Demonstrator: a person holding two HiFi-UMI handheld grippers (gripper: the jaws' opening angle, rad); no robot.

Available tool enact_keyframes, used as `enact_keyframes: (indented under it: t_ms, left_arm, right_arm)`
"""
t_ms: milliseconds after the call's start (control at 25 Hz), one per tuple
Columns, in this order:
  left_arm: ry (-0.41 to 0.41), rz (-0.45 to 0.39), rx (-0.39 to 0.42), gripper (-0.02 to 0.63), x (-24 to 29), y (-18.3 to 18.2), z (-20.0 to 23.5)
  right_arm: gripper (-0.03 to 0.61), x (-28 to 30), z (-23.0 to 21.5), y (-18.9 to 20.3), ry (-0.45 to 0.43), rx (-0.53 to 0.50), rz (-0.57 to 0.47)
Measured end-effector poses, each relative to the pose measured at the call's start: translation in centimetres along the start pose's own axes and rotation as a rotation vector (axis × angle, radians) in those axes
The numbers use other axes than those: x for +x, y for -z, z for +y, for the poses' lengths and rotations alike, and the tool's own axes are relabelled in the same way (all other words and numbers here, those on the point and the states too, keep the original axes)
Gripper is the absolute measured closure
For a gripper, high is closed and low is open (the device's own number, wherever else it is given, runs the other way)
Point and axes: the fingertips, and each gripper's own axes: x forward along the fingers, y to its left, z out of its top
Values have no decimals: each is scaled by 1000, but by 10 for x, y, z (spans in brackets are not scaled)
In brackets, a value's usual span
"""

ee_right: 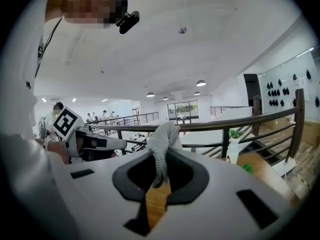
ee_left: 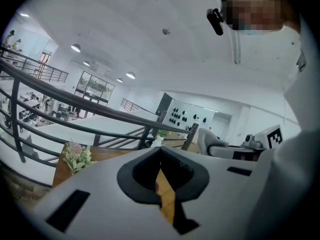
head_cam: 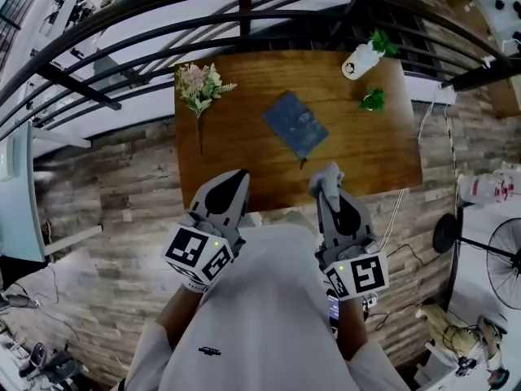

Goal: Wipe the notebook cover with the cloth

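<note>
A dark blue notebook [head_cam: 295,124] lies slanted in the middle of the wooden table [head_cam: 244,145]. My right gripper [head_cam: 325,187] is held up near the table's front edge, shut on a grey cloth [head_cam: 327,176] that sticks up from its jaws; the same cloth [ee_right: 163,143] shows in the right gripper view. To the left, my left gripper [head_cam: 238,182] is also raised at the front edge, shut with nothing in it; in its own view the left gripper [ee_left: 160,151] has its jaws together. Both grippers are short of the notebook and tilted upward.
A dried flower bunch [head_cam: 199,87] lies at the table's back left. A white vase with a green plant [head_cam: 362,58] stands at the back right, and a small green plant [head_cam: 373,100] sits near it. A dark metal railing [head_cam: 244,23] runs behind the table. A fan [head_cam: 496,263] stands at right.
</note>
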Motion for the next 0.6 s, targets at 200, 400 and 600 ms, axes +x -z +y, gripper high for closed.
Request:
enact_keyframes:
  t_ms: [200, 400, 600]
  left_arm:
    - [64, 23, 13, 595, 16, -6, -13]
    - [81, 57, 9, 595, 33, -3, -12]
    - [64, 110, -1, 595, 54, 6, 1]
  right_arm:
    - [541, 6, -7, -6, 28, 31, -17]
    - [541, 22, -16, -3, 21, 27, -5]
    - [541, 45, -34, 5, 5, 59, 12]
